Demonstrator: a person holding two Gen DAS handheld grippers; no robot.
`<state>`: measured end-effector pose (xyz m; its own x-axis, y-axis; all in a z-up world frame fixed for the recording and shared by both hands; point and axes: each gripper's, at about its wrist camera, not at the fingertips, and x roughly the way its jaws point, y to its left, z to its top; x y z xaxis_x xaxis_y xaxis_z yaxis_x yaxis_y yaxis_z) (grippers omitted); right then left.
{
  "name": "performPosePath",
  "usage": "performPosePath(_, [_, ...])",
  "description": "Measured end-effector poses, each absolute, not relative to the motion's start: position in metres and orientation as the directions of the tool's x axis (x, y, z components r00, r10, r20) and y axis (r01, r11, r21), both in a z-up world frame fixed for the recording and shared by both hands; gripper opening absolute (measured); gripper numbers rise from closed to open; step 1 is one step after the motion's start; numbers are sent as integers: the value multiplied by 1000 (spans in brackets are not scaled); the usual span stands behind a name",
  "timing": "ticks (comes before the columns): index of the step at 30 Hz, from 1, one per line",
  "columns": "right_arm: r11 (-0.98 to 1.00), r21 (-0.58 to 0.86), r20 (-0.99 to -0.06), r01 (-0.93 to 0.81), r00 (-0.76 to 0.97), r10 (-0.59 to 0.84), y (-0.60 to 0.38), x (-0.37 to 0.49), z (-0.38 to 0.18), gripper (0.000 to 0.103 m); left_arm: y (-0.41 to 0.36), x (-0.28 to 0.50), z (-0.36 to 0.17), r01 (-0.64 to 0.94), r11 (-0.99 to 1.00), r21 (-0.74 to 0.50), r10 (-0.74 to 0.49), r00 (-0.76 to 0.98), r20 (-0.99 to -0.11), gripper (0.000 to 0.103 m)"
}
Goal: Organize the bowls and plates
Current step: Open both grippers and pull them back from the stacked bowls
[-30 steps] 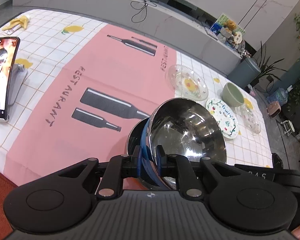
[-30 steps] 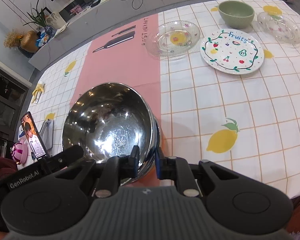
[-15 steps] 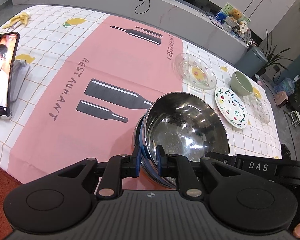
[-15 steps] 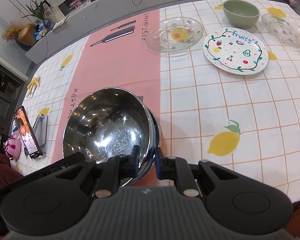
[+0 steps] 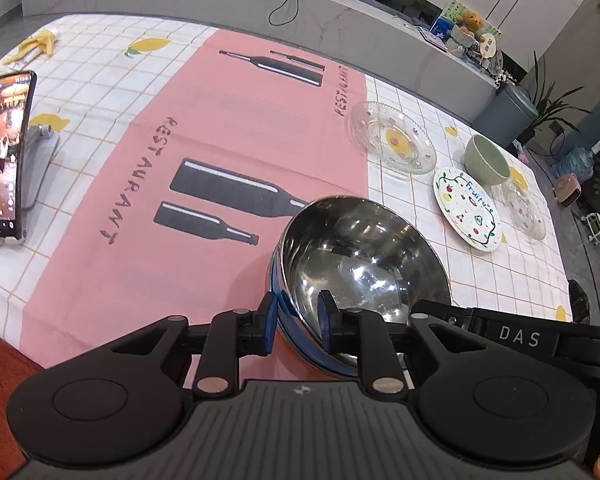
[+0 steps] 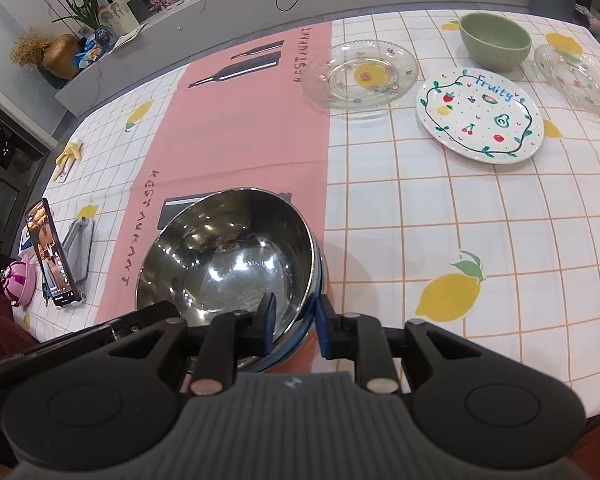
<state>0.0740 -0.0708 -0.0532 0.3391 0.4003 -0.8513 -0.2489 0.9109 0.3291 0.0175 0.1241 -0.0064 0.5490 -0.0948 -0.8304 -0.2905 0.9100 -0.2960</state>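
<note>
Both the left gripper [image 5: 296, 322] and right gripper [image 6: 296, 322] have just eased their jaws apart off the steel bowl [image 5: 360, 264] rim, so they'd best back straight out without nudging the stack.

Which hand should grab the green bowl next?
Probably the right. In the right wrist view the round green ceramic bowl sits far right, on that gripper's side. Both grippers' fingers have just been opening and straddle the shiny steel bowl's rim without pressing.
</note>
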Motion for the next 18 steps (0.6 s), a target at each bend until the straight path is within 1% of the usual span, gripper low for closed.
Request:
performPosePath(3, [911, 322, -844, -257, 359, 399, -72, 72, -48, 23, 123, 16, 1, -285, 916, -282, -76, 567, -820, 38])
performPosePath(5, [913, 314, -836, -261, 380, 397, -73, 71, -44, 32, 124, 15, 5, -279, 921, -273, -63, 585, -809, 43])
performPosePath(6, [914, 309, -832, -263, 391, 393, -74, 71, -42, 32, 124, 15, 7, -277, 923, -268, -55, 593, -803, 45])
performPosePath(10, [916, 306, -821, -258, 415, 391, -78, 71, -39, 37, 128, 15, 8, -272, 921, -278, -54, 618, -784, 48])
performPosePath(12, [916, 313, -819, -252, 417, 394, -80, 72, -40, 37, 129, 14, 5, -268, 918, -291, -64, 626, -777, 48])
performPosePath(13, [916, 314, -819, -249, 418, 394, -81, 72, -40, 36, 129, 14, 4, -264, 920, -291, -65, 628, -776, 48])
performPosePath(14, [917, 313, -820, -246, 418, 392, -82, 71, -41, 28, 129, 14, 3, -260, 921, -289, -65, 631, -773, 47])
performPosePath(15, [917, 314, -820, -247, 416, 393, -82, 71, -43, 24, 128, 13, 2, -256, 923, -286, -63, 635, -770, 40])
performPosePath(16, [916, 315, -822, -248, 412, 394, -83, 71, -44, 18, 127, 13, 1, -251, 926, -283, -62, 637, -768, 31])
performPosePath(17, [915, 317, -822, -250, 409, 396, -83, 70, -45, 14, 126, 12, 1, -248, 927, -281, -62, 638, -768, 28])
performPosePath(18, [912, 323, -819, -254, 407, 404, -83, 69, -46, 12, 125, 12, 0, -245, 928, -280, -63, 637, -768, 23])
